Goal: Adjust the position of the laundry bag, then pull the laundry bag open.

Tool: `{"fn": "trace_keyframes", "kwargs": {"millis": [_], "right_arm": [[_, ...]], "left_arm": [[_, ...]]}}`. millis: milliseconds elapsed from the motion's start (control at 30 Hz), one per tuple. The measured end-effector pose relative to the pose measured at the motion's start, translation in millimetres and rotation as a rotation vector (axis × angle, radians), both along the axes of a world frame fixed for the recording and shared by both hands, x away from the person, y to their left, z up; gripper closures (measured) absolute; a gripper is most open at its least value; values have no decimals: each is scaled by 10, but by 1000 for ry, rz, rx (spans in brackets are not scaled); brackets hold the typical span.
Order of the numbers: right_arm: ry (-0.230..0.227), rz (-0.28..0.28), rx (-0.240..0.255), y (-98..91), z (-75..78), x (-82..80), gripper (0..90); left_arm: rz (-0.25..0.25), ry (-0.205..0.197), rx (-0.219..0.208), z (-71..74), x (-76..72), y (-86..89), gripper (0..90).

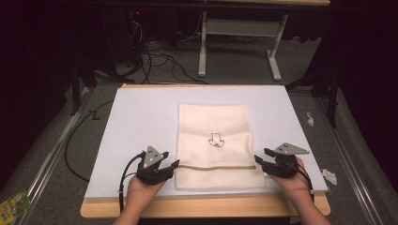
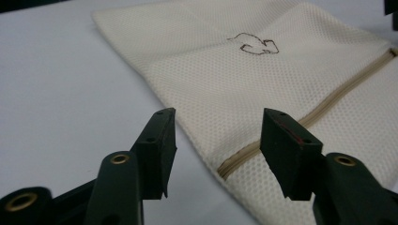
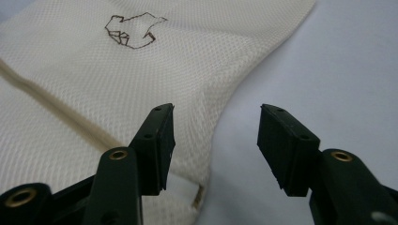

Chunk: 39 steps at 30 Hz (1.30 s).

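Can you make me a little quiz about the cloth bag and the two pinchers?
1. True or false: the left gripper is squeezed shut on the mesh bag.
2. What runs straight across the bag, from one side edge to the other? A) a red ribbon B) a tan zipper C) a blue rope
3. Fill in: the small dark drawing sits on the ____ side of the zipper from the person's hands.

Key
1. False. Both the left gripper and the right gripper are open, one at each side edge of the bag.
2. B
3. far
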State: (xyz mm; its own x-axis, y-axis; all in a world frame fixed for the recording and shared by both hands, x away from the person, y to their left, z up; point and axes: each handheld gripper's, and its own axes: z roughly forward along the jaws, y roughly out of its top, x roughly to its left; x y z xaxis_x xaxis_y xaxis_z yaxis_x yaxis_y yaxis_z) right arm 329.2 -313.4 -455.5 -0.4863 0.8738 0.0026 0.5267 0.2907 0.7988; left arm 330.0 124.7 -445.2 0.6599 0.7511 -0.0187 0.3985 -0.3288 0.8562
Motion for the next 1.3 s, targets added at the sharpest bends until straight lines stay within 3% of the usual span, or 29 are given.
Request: {"fn": "trace_keyframes", "kwargs": {"millis": [67, 167, 300, 367, 467, 567, 867, 1100, 1300], "right_arm": [[-15, -5, 1, -71, 26, -97, 440], [-14, -21, 47, -175, 38, -221, 435], [-14, -58, 30, -222, 24, -297, 479], [-13, -54, 31, -210, 8, -285, 495], [38, -50, 13, -158, -42, -239, 516], [57, -57, 28, -132, -60, -206, 537], [138, 4, 16, -10, -179, -108, 634], [152, 18, 27, 14, -211, -88, 718], [157, 35, 4, 37, -197, -78, 801]], "left_arm": [[8, 5, -3, -6, -19, 76, 443], [39, 19, -25, -15, 35, 127, 415], [59, 28, -52, -30, 114, 136, 380], [60, 35, -53, -42, 136, 137, 379], [61, 35, -41, -61, 144, 146, 379], [60, 39, -37, -68, 139, 163, 380], [46, 53, -31, -86, 142, 144, 388], [34, 57, -30, -86, 145, 120, 393], [18, 57, -35, -82, 138, 90, 398]]}}
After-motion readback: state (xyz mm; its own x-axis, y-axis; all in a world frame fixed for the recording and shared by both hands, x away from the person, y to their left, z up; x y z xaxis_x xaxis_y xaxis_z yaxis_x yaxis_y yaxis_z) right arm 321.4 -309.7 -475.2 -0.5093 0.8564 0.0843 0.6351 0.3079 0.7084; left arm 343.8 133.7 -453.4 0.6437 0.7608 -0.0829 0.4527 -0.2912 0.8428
